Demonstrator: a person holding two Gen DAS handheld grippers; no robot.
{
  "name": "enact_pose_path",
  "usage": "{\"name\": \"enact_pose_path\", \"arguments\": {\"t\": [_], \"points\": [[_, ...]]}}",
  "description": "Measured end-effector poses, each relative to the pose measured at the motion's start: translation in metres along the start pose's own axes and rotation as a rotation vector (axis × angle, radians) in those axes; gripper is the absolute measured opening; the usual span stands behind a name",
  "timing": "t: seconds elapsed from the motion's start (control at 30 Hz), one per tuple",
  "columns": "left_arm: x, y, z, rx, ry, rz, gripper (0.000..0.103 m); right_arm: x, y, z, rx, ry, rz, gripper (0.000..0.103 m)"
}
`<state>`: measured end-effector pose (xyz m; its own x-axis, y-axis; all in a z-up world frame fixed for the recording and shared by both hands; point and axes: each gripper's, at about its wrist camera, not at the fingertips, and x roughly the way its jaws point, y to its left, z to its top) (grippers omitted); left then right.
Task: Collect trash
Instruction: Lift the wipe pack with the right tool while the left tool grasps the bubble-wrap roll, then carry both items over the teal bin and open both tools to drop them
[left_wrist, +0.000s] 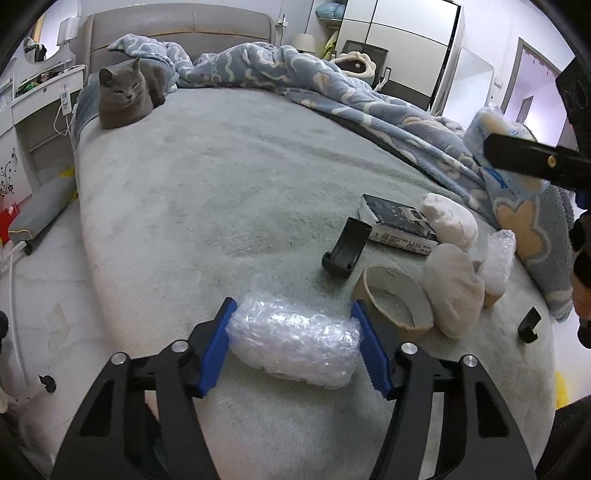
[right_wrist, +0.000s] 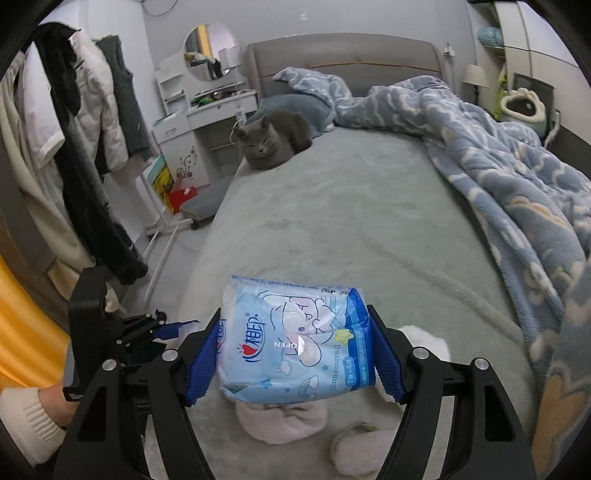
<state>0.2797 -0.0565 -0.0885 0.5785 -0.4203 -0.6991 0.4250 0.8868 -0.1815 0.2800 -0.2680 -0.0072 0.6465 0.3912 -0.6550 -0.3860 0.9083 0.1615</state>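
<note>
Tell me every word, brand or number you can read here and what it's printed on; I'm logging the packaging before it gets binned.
"OPEN" on the flap of the blue tissue pack in the right claw.
"Cinnamoroll" along that pack's right side.
A red-heart brand logo with Chinese characters sits on its left; the small print beside "Cinnamoroll" is too small to read.
Book: cover and spine text too blurred to read.
Bubble wrap in the left claw: no text.

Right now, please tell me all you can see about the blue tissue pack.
The blue tissue pack is a soft, glossy plastic packet printed with a cartoon character, "Cinnamoroll" and an "OPEN" flap. The right tongs squeeze it between the blue pads, lifted above the grey bed. It appears sealed, slightly crumpled.
</note>
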Motion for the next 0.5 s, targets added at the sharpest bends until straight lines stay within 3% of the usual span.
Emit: {"name": "enact_pose_path", "arguments": {"t": [0.17, 0.5], "points": [[-0.018, 0.019, -0.003, -0.084, -0.011, 0.024, 0.065, 0.01, 0.02, 0.003, -0.012, -0.002, 0.034, 0.073], [-0.055, 0.069, -0.028, -0.195, 0.012, 0.152, 0.065, 0.044, 0.072, 0.0, -0.024, 0.038, 0.11, 0.073]]}}
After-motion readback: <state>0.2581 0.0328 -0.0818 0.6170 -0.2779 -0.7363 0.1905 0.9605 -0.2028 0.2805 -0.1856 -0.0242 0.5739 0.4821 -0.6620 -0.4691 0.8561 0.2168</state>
